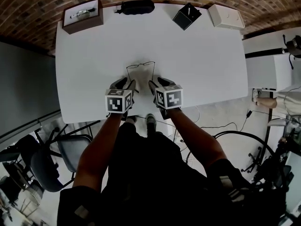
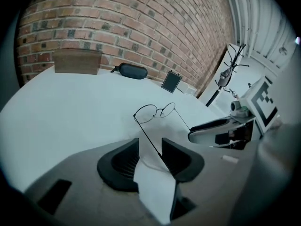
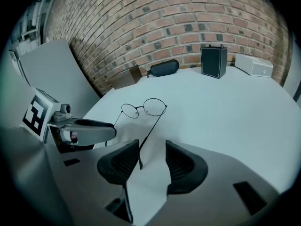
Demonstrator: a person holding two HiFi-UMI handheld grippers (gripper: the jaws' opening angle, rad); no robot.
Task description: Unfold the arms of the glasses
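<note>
Glasses [image 1: 140, 68] with thin round wire rims rest on the white desk [image 1: 202, 55], just below the middle of the head view, with both arms swung out toward the person. The left tongs [image 1: 126, 84] stand open. In the left gripper view their jaws are apart, and one arm of the glasses runs down between them, close along the right-hand jaw but not pinched. The right tongs [image 1: 158, 84] are open wide too, and the other arm's tip lies between their jaws, nearer the left-hand one. Along the desk's top edge sit a wooden box [image 1: 83, 15], a black case [image 1: 136, 6], a black box [image 1: 186, 16] and a white box [image 1: 226, 16], all well apart from the glasses.
</note>
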